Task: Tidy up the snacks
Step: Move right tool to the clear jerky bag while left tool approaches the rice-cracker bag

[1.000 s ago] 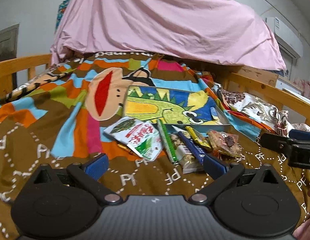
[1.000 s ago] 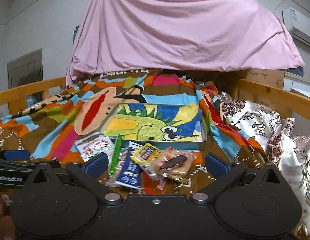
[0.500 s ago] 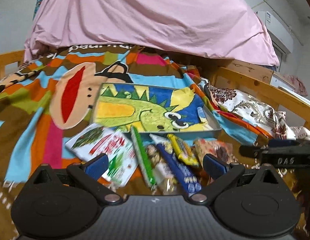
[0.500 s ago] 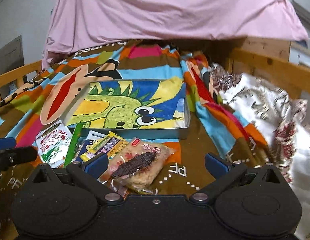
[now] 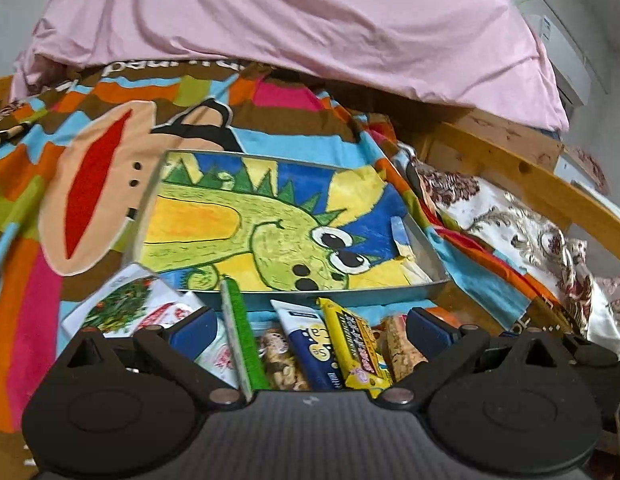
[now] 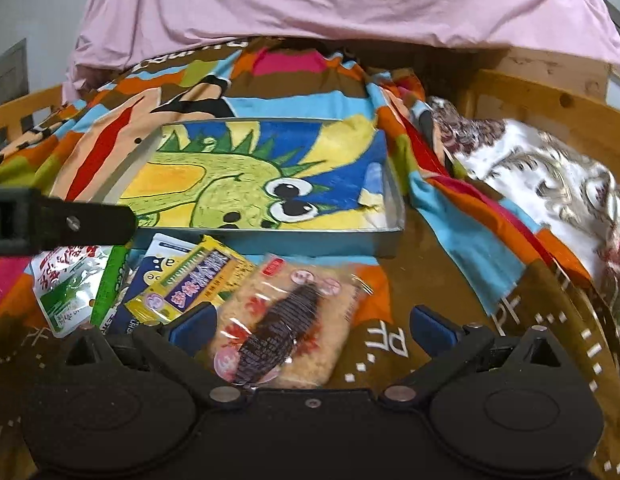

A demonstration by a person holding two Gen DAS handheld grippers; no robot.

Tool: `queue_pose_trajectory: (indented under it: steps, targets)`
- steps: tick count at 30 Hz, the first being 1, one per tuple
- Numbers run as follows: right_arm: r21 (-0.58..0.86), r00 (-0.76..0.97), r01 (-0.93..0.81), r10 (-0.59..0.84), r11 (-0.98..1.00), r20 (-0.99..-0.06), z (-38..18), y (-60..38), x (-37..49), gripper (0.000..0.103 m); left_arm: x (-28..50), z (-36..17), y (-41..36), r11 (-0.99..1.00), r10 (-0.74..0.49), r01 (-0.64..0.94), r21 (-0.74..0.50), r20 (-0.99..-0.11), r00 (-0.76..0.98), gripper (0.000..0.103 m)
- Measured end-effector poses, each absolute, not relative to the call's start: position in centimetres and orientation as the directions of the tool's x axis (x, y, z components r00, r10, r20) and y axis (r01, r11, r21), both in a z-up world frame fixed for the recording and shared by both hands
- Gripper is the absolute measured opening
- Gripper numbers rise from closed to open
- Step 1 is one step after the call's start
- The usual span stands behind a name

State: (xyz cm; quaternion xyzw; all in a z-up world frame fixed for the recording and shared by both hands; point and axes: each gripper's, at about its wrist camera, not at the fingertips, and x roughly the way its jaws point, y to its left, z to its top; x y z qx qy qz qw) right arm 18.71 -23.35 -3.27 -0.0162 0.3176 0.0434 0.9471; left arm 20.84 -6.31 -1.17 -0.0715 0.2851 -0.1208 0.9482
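Snack packets lie half-hidden behind gripper bodies: in the left wrist view, the green stick pack point(image 5: 244, 344), blue packet point(image 5: 310, 350) and yellow packet point(image 5: 355, 348) vanish below the left gripper point(image 5: 308, 326). The nut bag point(image 5: 280, 362) shows only between 2 neighbours. In the right wrist view, the rice cracker pack point(image 6: 286, 320) looks motion-blurred, its print unreadable.

Both grippers point(image 5: 310, 328) point(image 6: 313, 328) advanced onto snack pile point(image 6: 198, 284).

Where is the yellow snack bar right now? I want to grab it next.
In the left wrist view the yellow snack bar lies just before the tray's near wall, between the blue packet and the clear rice-cracker pack.
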Motion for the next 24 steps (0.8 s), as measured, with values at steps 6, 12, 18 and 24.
queue_pose_trajectory:
  steps: [6, 12, 18, 24]
  targets:
    - [0.026, 0.775, -0.049, 0.055, 0.998, -0.629, -3.1, -25.4, 18.2, 0.097, 21.9, -2.0, -7.7, 0.955, -0.297, 0.227, -0.193, -0.546, 0.784, 0.103]
    - [0.096, 0.731, -0.121, 0.154, 0.988, -0.665, -3.2, -27.5, 19.6, 0.091, 22.4, -2.5, -8.7, 0.94, -0.337, 0.298, -0.163, -0.561, 0.756, 0.103]
    - [0.186, 0.679, -0.259, 0.316, 0.948, -0.663, -3.7, -28.7, 21.1, 0.091, 23.0, -2.9, -9.6, 0.924, -0.359, 0.366, -0.114, -0.593, 0.721, 0.102]
    - [0.254, 0.658, -0.247, 0.354, 0.935, -0.665, -3.6, -28.9, 21.3, 0.08, 23.6, -3.1, -10.2, 0.909, -0.384, 0.4, -0.116, -0.603, 0.699, 0.101]
